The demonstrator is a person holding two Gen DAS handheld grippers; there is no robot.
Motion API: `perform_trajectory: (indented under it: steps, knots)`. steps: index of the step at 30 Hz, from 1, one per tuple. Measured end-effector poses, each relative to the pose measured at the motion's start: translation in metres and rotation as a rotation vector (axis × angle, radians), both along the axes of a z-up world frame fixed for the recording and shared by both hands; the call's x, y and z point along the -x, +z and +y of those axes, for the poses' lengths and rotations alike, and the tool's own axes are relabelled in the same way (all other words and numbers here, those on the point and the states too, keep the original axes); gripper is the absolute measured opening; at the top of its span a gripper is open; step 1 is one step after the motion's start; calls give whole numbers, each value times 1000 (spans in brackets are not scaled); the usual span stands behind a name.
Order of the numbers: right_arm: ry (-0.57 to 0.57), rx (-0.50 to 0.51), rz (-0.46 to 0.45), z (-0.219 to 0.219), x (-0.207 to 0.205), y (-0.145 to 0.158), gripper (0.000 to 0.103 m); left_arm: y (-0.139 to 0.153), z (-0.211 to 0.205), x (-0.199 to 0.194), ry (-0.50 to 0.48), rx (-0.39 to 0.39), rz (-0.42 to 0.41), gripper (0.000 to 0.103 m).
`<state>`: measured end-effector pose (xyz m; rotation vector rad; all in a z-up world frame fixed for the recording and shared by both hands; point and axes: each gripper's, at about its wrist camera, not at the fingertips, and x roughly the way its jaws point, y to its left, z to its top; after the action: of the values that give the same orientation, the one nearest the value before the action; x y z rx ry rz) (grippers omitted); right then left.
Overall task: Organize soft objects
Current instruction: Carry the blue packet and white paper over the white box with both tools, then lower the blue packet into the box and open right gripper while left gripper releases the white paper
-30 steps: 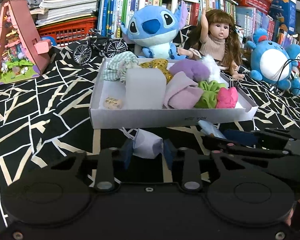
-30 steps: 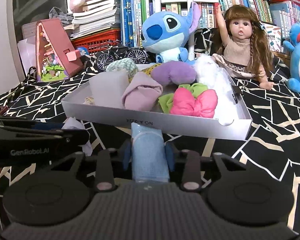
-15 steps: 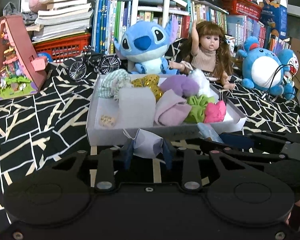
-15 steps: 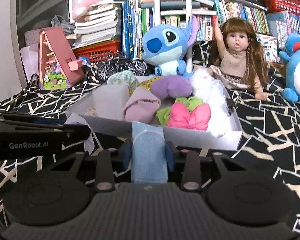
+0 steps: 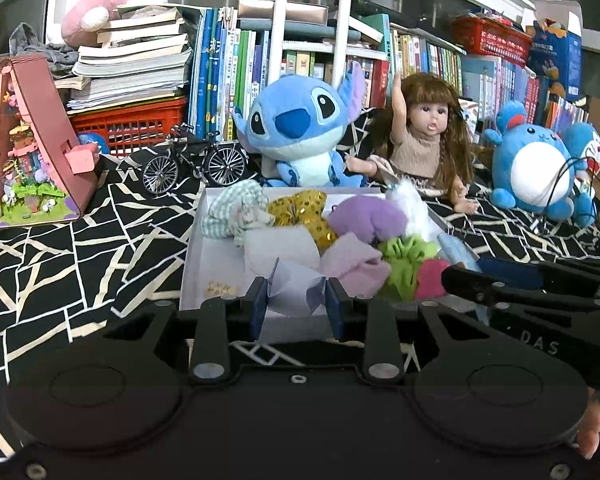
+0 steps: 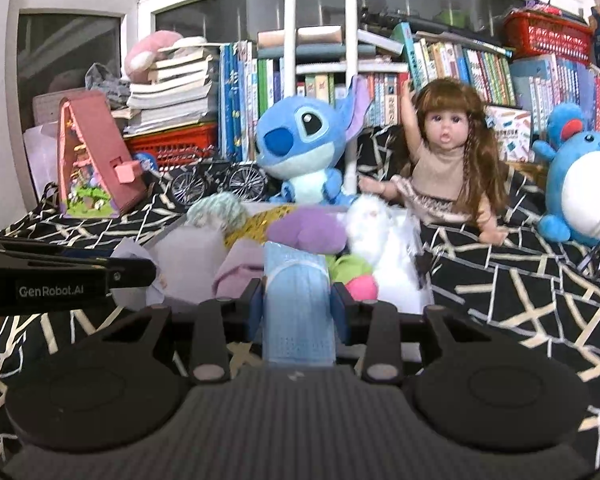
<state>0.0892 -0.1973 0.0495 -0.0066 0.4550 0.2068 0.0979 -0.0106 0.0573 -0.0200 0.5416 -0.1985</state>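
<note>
A black cloth [image 5: 80,256] with cream cracked lines fills the lower left. At centre, a white tray [image 5: 196,272] holds lilac, green, pink and gold pieces. A blue plush [image 5: 300,128] sits above it.

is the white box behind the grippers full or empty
Nearly full. The white box holds a heap of soft cloth items; only its left floor strip is bare.

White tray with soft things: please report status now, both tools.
Left tool shut on pale lilac cloth. Right tool shut on light blue face mask. White cardboard tray ahead, already crowded. Nothing blocking.
</note>
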Motion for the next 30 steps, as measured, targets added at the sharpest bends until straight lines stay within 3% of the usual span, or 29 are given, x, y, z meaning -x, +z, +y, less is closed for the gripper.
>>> perform_trajectory:
  steps: [14,21,30]
  knots:
    - [-81,10,-25,-20,-47,23,42,20,-4,-55,36,26,-41,30]
    - [-121,-46,29,-32,-75,23,42,22,-4,-89,25,66,-56,30]
    - [-175,-159,128,-54,-89,3,42,6,-7,-120,61,74,10,30]
